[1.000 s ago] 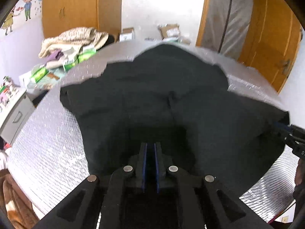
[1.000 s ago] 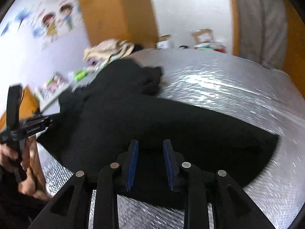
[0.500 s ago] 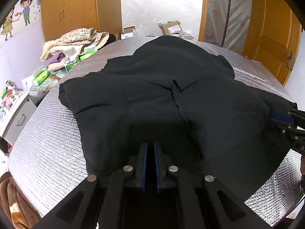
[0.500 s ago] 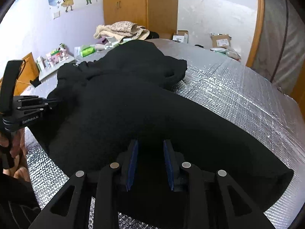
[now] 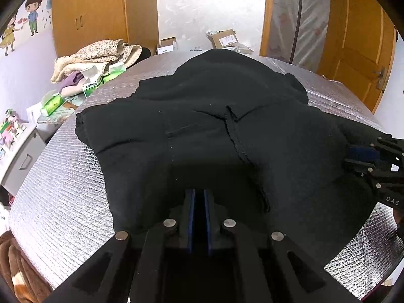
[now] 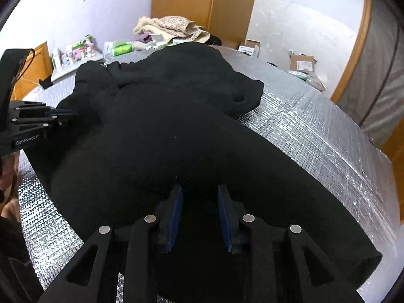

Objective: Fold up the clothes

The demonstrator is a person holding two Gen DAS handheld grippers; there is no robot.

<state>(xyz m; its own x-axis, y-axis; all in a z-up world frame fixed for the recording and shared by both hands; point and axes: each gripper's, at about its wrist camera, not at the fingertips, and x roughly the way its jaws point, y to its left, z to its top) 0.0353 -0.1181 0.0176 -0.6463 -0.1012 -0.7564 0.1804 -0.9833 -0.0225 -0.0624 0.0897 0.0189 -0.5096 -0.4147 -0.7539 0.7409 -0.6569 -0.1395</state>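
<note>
Garment, black [image 5: 202, 131], on silver desk [image 5: 58, 202]: my left fingers [image 5: 199, 203] pinch its near hem, my right fingers [image 6: 199, 202], just widening, stand apart over cloth; next fold wants both corners lifted evenly.

A bright room with pale lilac walls; cartoon children stickers [image 5: 22, 22] decorate the left wall. A tall wooden wardrobe [image 5: 101, 12] stands at the far left, a wooden door [image 5: 358, 50] at the right, and a plastic-draped doorway [image 5: 298, 17] between them. Cardboard boxes [image 5: 224, 38] sit on the far floor, and a heap of blankets [image 5: 98, 55] lies left, near a white side cabinet [image 5: 17, 151].
</note>
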